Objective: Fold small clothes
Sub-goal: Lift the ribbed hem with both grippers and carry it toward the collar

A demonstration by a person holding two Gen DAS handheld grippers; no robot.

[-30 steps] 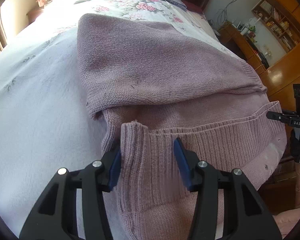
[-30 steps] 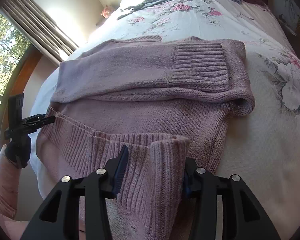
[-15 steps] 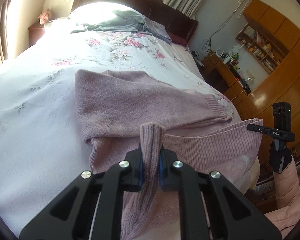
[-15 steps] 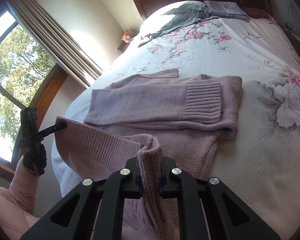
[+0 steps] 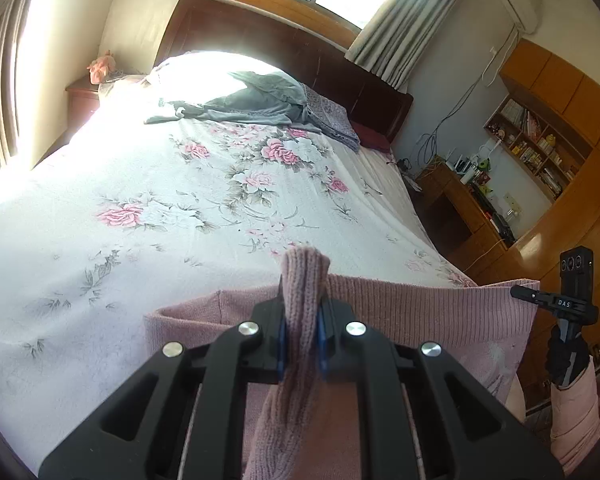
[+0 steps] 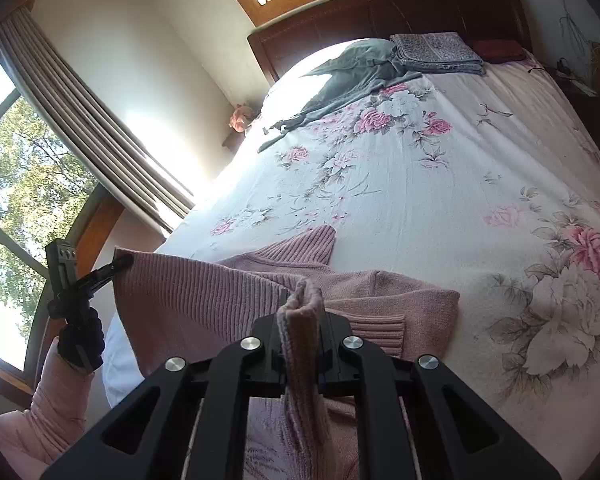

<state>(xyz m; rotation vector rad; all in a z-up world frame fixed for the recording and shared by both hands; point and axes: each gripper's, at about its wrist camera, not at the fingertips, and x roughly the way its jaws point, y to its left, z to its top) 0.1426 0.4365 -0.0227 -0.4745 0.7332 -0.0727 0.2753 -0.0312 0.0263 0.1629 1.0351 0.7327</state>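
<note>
Both pairs of jaws are clamped narrow on ribbed knit. The left gripper [image 5: 301, 338] pinches one corner of the hem of the pink sweater [image 5: 420, 316], a tuft of rib standing up between its blue pads. The right gripper [image 6: 302, 344] pinches the other corner in the same way. The hem is stretched taut between them and held up above the foot of the bed [image 6: 440, 184].

Outward from the grips, the rest of the sweater lies on the floral bedspread at the bed's near end. In the right wrist view its collar [image 6: 312, 242] points toward the headboard [image 6: 380, 12], and a ribbed cuff [image 6: 376, 330] of a sleeve lies folded across the body.

This looks like the bottom-to-top fold: sleeves seem already laid in, hem lifted, not yet set down. The next move calls for carrying both corners evenly toward the headboard, keeping the hem level and tight, lowering it near the collar, then releasing.

Counted: one pink sweater, two grippers, each held by a gloved hand in a pink sleeve [image 6: 56, 412]. At the headboard end of the bed lie one crumpled grey garment [image 6: 352, 76] and one folded patterned cloth [image 6: 436, 54], well apart from the sweater.
</note>
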